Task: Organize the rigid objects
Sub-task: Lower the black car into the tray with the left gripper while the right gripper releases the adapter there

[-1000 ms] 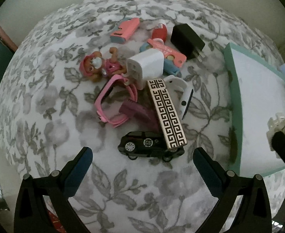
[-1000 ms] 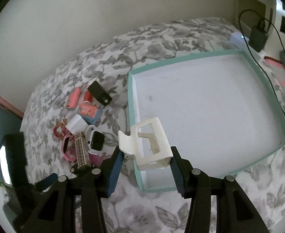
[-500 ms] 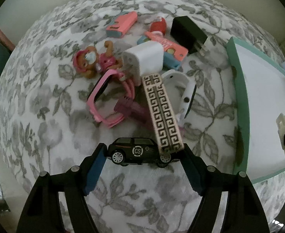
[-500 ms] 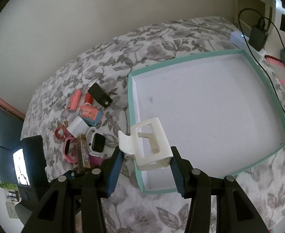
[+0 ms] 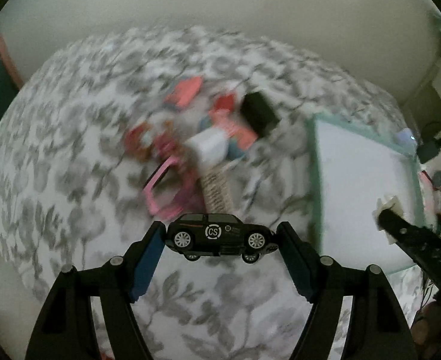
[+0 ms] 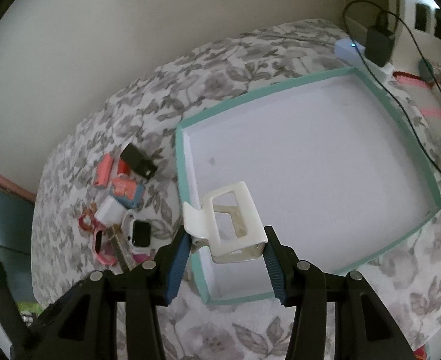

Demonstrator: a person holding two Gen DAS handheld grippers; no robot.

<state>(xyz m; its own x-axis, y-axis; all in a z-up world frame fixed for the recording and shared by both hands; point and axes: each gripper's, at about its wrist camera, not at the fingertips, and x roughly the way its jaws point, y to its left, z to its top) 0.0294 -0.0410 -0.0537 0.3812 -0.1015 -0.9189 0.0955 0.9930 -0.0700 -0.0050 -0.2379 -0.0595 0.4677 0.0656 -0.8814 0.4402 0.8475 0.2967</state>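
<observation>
the left gripper [image 5: 220, 237] has clamped the car [image 5: 219, 236] and lifted it off the cloth [image 5: 55, 180]. the right gripper [image 6: 225, 247] keeps gripping the white clip [image 6: 229, 222] above the tray [image 6: 394, 114]; the car likely goes there, at 2 o'clock.

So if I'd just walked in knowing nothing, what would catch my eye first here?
Probably the little black toy car pinched end to end in the left gripper, lifted clear of the flowered cloth. Next, the white plastic holder clamped in the right gripper over the near corner of a big teal-rimmed tray, whose white floor is bare. Left of the tray sits a bright jumble of small toys and chargers.
</observation>
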